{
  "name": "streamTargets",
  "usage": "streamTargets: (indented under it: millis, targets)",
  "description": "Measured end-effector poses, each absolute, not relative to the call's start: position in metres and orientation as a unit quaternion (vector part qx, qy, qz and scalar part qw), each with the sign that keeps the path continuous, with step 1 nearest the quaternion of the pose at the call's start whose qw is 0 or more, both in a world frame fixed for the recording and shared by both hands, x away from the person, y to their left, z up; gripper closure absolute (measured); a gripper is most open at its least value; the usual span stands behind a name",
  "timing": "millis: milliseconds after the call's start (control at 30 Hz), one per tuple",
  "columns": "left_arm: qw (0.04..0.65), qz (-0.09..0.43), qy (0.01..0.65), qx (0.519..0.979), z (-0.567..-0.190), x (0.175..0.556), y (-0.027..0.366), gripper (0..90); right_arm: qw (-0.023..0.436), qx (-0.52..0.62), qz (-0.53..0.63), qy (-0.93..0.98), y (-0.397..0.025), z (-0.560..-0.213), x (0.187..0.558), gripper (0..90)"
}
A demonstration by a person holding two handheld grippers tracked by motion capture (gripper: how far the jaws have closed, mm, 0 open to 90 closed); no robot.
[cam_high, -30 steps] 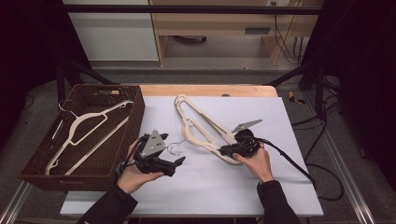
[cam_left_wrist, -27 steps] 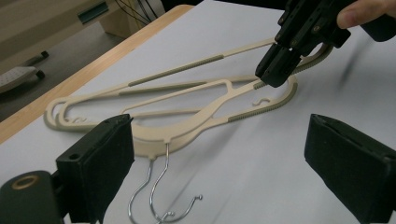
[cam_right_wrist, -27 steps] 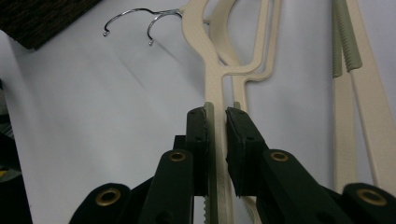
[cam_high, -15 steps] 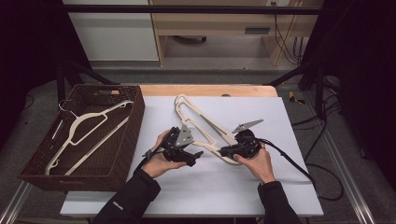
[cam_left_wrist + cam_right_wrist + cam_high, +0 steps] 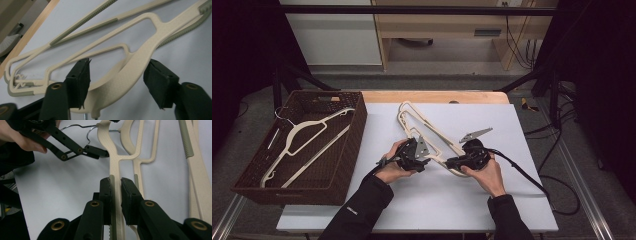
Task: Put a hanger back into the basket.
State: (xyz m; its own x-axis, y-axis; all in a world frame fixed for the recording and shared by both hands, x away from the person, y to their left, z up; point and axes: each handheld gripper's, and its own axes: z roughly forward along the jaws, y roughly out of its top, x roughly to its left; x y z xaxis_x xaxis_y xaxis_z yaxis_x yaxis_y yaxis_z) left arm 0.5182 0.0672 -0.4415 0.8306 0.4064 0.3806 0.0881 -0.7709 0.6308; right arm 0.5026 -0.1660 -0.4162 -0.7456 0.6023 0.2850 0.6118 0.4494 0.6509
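Right gripper [image 5: 115, 185] clamped on the top hanger's [image 5: 432, 134] arm, mid-desk [image 5: 512, 210]. Left gripper [image 5: 117, 77] open, jaws either side of that hanger's neck near the hook, not pinching. A second hanger [image 5: 147, 147] lies under it, touching. Another hanger [image 5: 302, 145] sits in the basket [image 5: 357, 135] at desk's left.

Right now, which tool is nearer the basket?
Left. The left tool sits mid-table at the hangers, closer to the basket; the right tool grips a hanger arm farther right.
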Motion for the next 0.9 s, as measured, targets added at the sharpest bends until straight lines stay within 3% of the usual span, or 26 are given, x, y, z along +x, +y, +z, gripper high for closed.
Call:
streamTargets:
  millis: [167,467,633,767,833,900]
  targets:
    - [0.313,0.255,0.122,0.907,-0.443,0.517,0.067,54.9,0.008,-0.356,-0.388,-0.85,-0.166,-0.416,0.503,79.7]
    - [0.288,0.284,0.08,0.911,-0.44,0.51,0.062,62.7,-0.003,-0.341,-0.392,-0.854,-0.166,-0.416,0.503,78.7]
    - [0.291,0.286,0.069,0.911,-0.436,0.509,0.062,66.0,-0.019,-0.333,-0.393,-0.857,-0.165,-0.417,0.502,64.8]
    - [0.278,0.285,0.059,0.915,-0.434,0.509,0.06,66.6,-0.038,-0.315,-0.382,-0.868,-0.16,-0.422,0.504,61.7]
    - [0.275,0.286,0.056,0.916,-0.433,0.509,0.059,66.7,-0.05,-0.308,-0.362,-0.878,-0.154,-0.425,0.504,62.4]
    - [0.279,0.282,0.057,0.916,-0.433,0.508,0.058,66.9,-0.059,-0.3,-0.353,-0.884,-0.148,-0.427,0.504,70.5]
